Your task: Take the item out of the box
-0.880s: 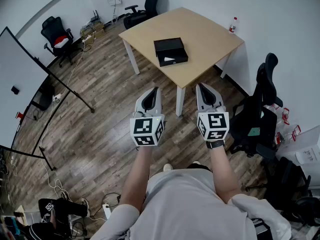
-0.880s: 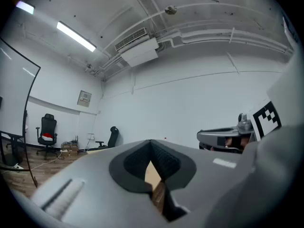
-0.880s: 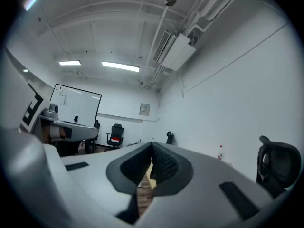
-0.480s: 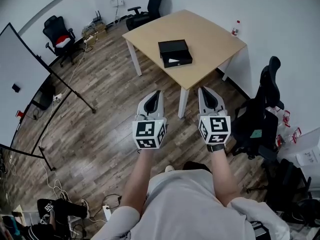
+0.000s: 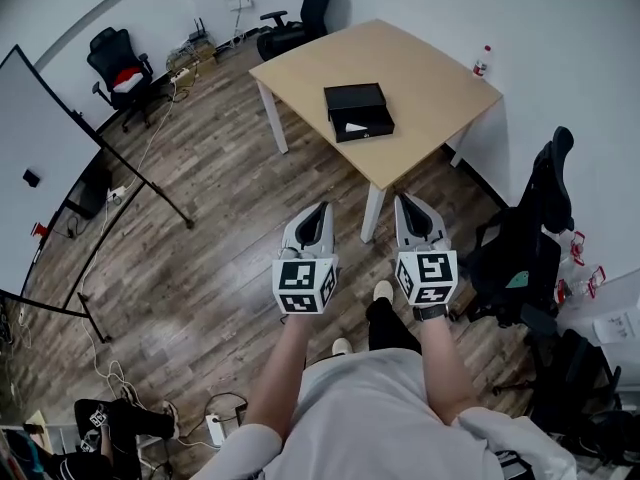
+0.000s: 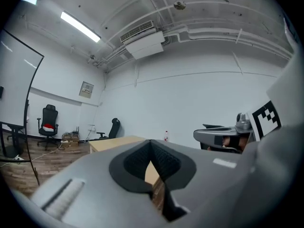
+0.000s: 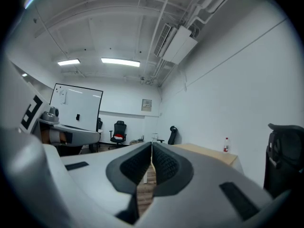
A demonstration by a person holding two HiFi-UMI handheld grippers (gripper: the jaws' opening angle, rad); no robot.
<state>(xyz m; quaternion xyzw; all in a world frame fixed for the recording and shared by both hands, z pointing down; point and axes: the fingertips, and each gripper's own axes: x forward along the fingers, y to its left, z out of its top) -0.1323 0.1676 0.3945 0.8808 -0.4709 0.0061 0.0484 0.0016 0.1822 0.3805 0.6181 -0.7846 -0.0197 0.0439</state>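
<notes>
Black box [image 5: 359, 111] on the light wooden table [image 5: 420, 68], about mid-top, in two dark parts side by side, possibly tray and lid.

Wood-plank floor [image 5: 230, 218] across most of the head view. Whiteboard on a stand [image 5: 40, 158] at the left. Black office chair [image 5: 530, 228] just right of the table, another [image 5: 305, 3] beyond its far corner, a third [image 5: 115, 63] with something red on the seat near the far wall.

Both arms out in front over the floor, short of the table's near corner, well apart from the box. Left gripper [image 5: 321, 208] aimed toward the table, jaws closed together, nothing between the pads, only the table showing through the notch below the tips. Right gripper [image 5: 401, 200] level with it and near, jaws likewise pressed together and empty.

Small bottle [image 5: 483, 60] upright at the table's far right edge, well apart from the box. Small pale item [image 5: 356, 126] in the nearer part of the box, too small to identify.
</notes>
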